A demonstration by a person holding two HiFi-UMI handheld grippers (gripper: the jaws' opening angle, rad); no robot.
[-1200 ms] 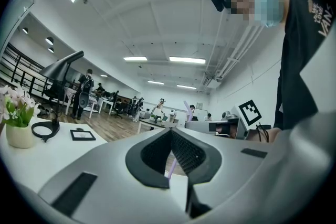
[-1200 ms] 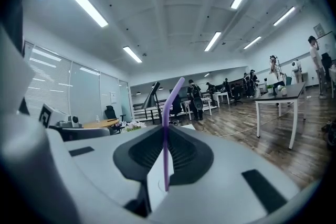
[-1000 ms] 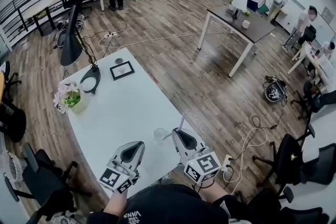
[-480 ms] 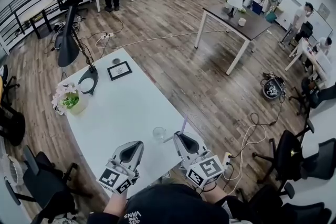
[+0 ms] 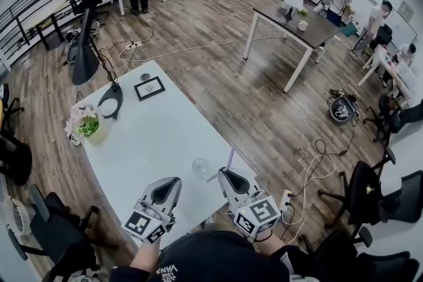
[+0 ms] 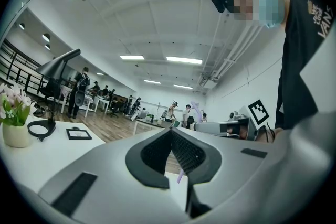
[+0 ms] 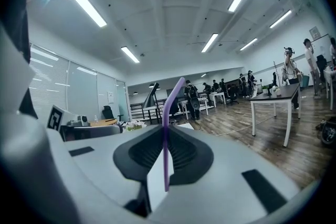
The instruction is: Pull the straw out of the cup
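Tongs first, in the head view: left gripper (image 5: 173, 183) hangs over the white table (image 5: 149, 132), while right gripper (image 5: 225, 173) holds the purple straw (image 5: 230, 158) upright, out of the glass cup (image 5: 200, 167) and just beside it. In the left gripper view the jaws meet at the tips with nothing between them. In the right gripper view the jaws stand narrow, pinching the straw's shaft. As I judge it, so thin a pinch could let the straw twist or slip. A sideways swing might also knock over the unheld cup.
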